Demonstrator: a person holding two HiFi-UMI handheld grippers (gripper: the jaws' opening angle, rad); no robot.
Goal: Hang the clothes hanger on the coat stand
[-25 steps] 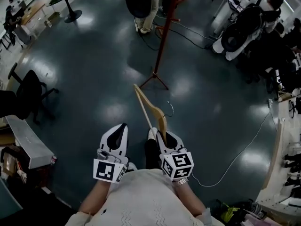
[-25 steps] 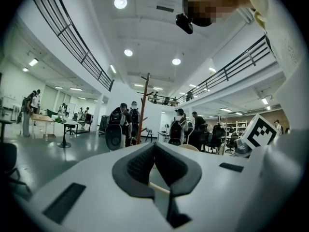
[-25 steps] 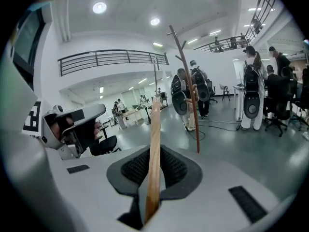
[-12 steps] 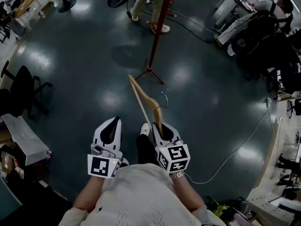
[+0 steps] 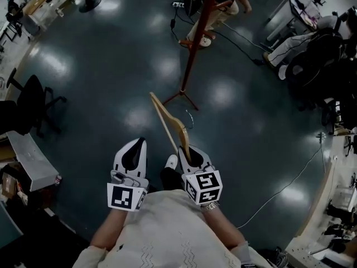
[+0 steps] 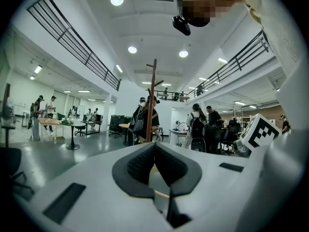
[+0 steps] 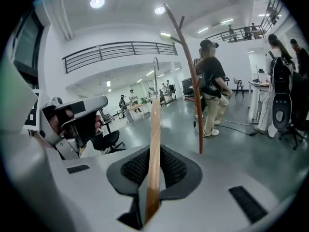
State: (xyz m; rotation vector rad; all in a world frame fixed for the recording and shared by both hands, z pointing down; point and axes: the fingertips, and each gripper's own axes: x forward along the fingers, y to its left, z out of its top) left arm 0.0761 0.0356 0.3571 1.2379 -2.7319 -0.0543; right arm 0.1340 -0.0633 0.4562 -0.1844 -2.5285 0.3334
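Half done at most: the right tongs [image 5: 187,154] clench the wooden hanger [image 7: 154,129], held upright well short of the coat stand [image 5: 199,38]. Closed on nothing, the left tongs [image 5: 134,151] wait beside them; reaching the coat stand and hooking the hanger on remain.

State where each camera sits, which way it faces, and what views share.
Head view: on the person's head, facing steeply down; shows forearms, left gripper, right gripper clamping the wooden hanger.
Left gripper view: on that gripper, along its shut jaws toward the coat stand.
Right gripper view: on that gripper, along the hanger.
All three show the coat stand.
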